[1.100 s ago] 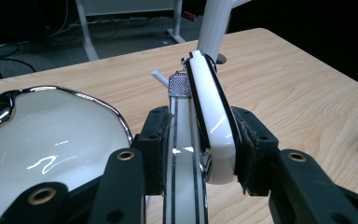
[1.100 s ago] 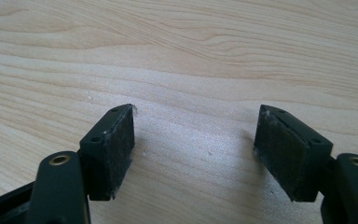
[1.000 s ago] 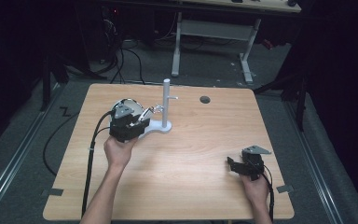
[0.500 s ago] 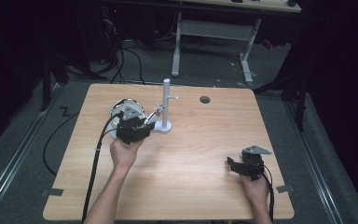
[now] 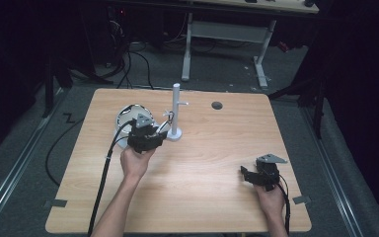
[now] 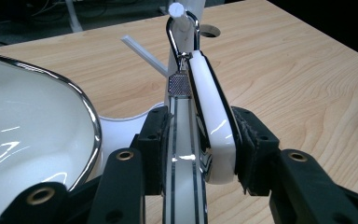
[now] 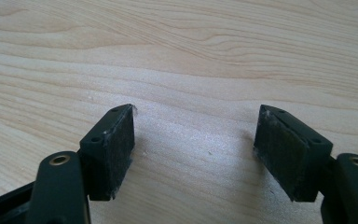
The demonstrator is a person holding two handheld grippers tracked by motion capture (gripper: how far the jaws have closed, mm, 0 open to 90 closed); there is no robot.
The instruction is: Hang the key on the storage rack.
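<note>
My left gripper (image 5: 159,133) (image 6: 200,135) is shut on a glossy white item with black stripes (image 6: 212,121). A metal loop (image 6: 182,35) and a small metal tag (image 6: 179,85) hang at the item's far tip. The loop sits at the side peg (image 6: 176,9) of a white post stand (image 5: 176,111); I cannot tell whether it is hooked over the peg. A white bowl with a chrome rim (image 5: 128,114) (image 6: 28,130) lies just left of the gripper. My right gripper (image 5: 249,174) (image 7: 196,149) rests open and holds nothing, low over the bare wood near the table's front right.
The wooden table (image 5: 207,148) has a round cable hole (image 5: 217,105) behind and to the right of the stand. The left gripper's cable (image 5: 103,168) trails off the front edge. Dark floor, cables and a desk frame (image 5: 227,29) lie beyond the far edge.
My left gripper has moved right from over the bowl toward the stand, still holding the white item. The right gripper has stayed put.
</note>
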